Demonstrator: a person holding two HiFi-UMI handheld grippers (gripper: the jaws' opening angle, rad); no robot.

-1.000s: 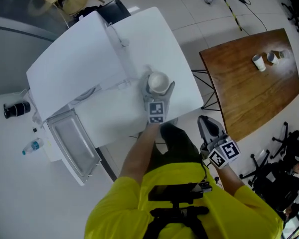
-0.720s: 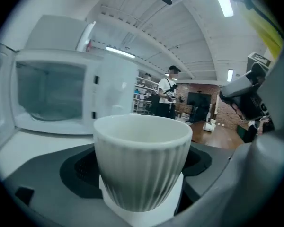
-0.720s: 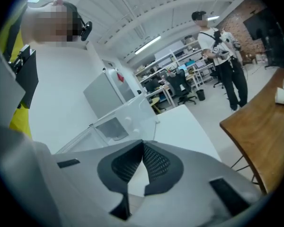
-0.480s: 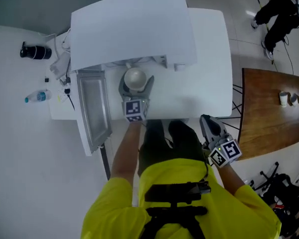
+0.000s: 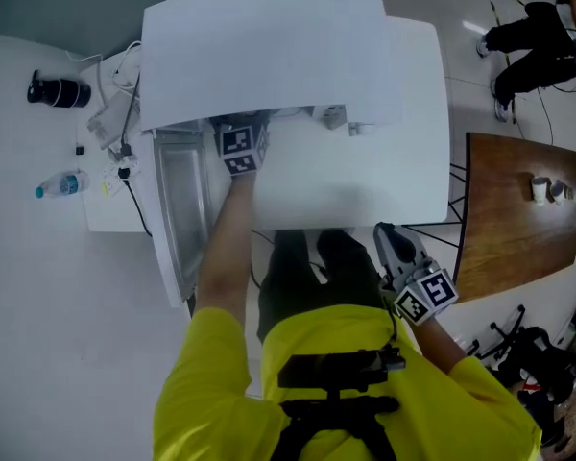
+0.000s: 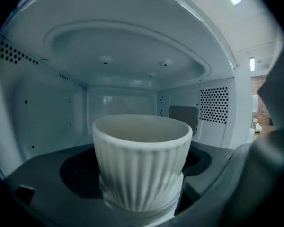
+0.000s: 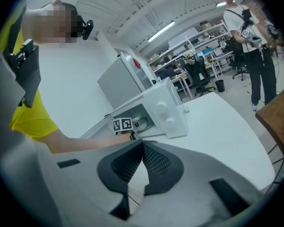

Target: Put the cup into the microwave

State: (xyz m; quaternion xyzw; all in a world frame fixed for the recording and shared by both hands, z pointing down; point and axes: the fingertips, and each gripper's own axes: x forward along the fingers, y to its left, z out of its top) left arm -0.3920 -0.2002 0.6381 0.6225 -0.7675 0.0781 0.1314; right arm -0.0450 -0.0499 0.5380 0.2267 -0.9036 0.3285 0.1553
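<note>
white ribbed cup (image 6: 141, 160) sits upright between the jaws of the left gripper (image 5: 238, 150), which is clamped on its lower part. in the left gripper view the cup is already inside the microwave (image 5: 259, 46): the back wall, the perforated side wall and the domed ceiling all stand around it. whether its base touches the cavity floor cannot be told, since the gripper's own dark body hides what lies under it.

from the head view only the marker cube and the forearm show at the mouth of the cavity, with the door (image 5: 178, 209) swung wide open at the person's left. the right gripper (image 7: 141, 148) hangs low by the hip, well apart from the table (image 5: 413, 113), jaws shut together on nothing.

the task looks nearly done; setting down and letting go remain. the risks are mostly in that release. if the jaws part while the cup hangs above the floor, it could drop and tip (it is narrower at the foot than at the rim). if they part too little, pulling back could drag the cup toward the opening or topple it. a hasty withdrawal could also knock the gripper against the ceiling or the door frame.
</note>
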